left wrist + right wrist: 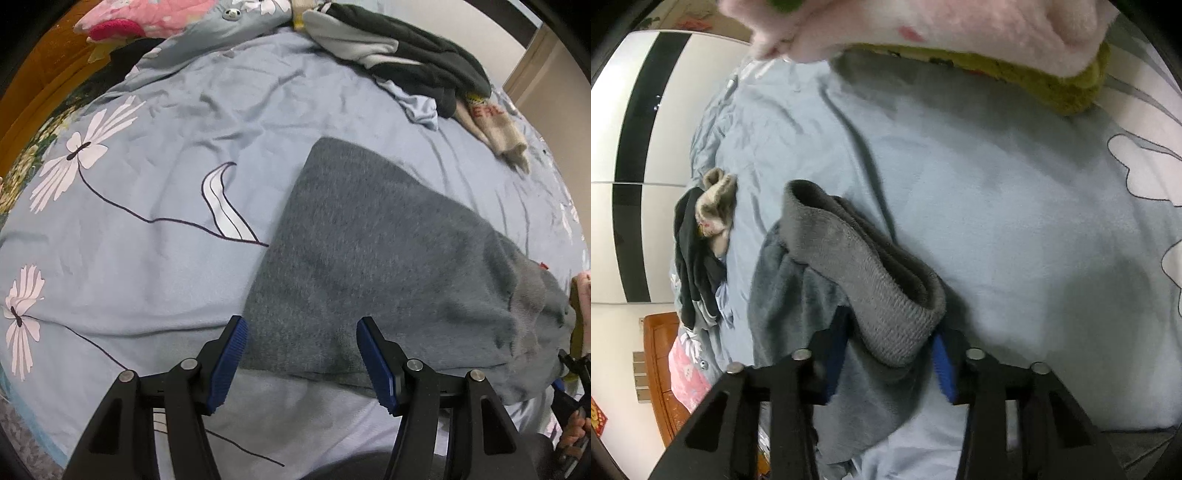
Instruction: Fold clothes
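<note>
Bed sheet (147,277); grey sweater (369,258) hem hides right jaws' grip.

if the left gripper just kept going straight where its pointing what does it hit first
Most likely the near edge of the grey sweater, which lies between the open left gripper fingers, on the blue bedsheet. Depth is hard to judge.
</note>
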The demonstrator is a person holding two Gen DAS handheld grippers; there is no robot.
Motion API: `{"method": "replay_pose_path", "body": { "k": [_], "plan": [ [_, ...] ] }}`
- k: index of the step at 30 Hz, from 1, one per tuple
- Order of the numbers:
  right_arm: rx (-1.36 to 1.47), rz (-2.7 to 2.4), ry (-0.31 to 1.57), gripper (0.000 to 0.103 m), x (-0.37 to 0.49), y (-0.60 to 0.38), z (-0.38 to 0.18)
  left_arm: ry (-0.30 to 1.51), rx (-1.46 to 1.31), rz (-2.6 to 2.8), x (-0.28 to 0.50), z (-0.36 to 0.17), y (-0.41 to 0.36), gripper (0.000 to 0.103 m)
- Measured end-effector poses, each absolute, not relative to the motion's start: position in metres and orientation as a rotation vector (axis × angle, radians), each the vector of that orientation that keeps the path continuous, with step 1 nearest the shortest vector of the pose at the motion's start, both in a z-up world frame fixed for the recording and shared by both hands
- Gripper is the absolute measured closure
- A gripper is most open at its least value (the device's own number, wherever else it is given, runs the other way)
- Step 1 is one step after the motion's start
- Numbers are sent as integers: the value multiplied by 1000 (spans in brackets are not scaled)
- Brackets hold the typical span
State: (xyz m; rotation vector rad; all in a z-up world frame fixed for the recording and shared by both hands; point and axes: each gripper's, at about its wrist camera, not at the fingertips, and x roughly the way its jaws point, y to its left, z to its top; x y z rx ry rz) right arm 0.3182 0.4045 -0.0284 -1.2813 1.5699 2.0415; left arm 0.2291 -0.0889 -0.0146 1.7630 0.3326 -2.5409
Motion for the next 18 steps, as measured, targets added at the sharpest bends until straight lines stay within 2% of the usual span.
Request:
{"method": "replay_pose_path", "body": {
  "k": [2, 5, 11, 18],
  "plan": [
    [-1249, 2073, 1562, 78, 321, 402, -20, 355, 1751, -2550, 226, -9, -104, 37],
    [-1217, 2149, 1511, 82, 320, 394, 2, 392, 1726, -2564, 227, -3, -118, 37],
    [-1211, 2487, 1234, 83, 287, 339, 83, 489, 1674, -2586, 247, 5, -140, 37],
    [-1292, 2885, 849, 84, 239, 214, 148, 636, 1620, -2564, 258, 1, -175, 37]
  ]
}}
